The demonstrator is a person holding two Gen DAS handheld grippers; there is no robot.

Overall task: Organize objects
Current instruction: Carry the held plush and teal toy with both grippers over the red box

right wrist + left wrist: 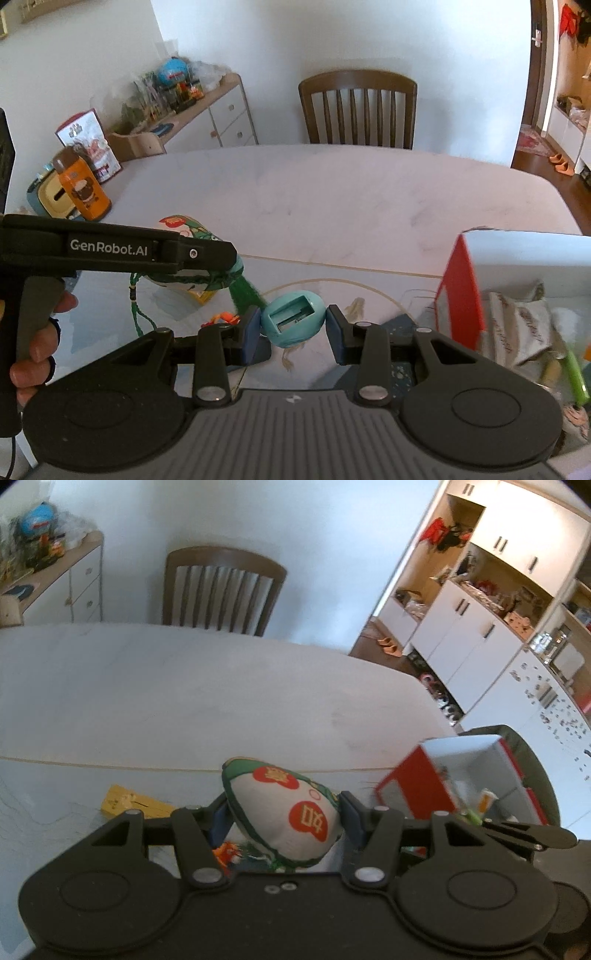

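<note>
The pale marble-patterned table point(332, 192) filled the middle of both views, with a brown slatted chair point(357, 109) at its far edge. At my right stood an open red box point(460, 291) with a white inside, holding crumpled paper and a green stick-like item; the left wrist view showed the same red box point(417, 786) with small items in it.

My left gripper point(284, 814) was clenched on a stuffed pouch point(284, 812), grey with a green border and red patches bearing characters, lifted above the table just left of the box. In the right wrist view the stuffed pouch point(184, 225) showed partly behind the left tool, a green tassel point(245, 293) hanging below it.

My right gripper point(293, 325) had its blue fingers point(249, 334) to either side of a small teal egg-shaped object point(293, 323) with a rectangular recess. The left finger touched it; whether the right one did, I cannot tell.

A yellow card point(127, 801) and a small orange toy point(227, 851) lay on the table beneath.
</note>
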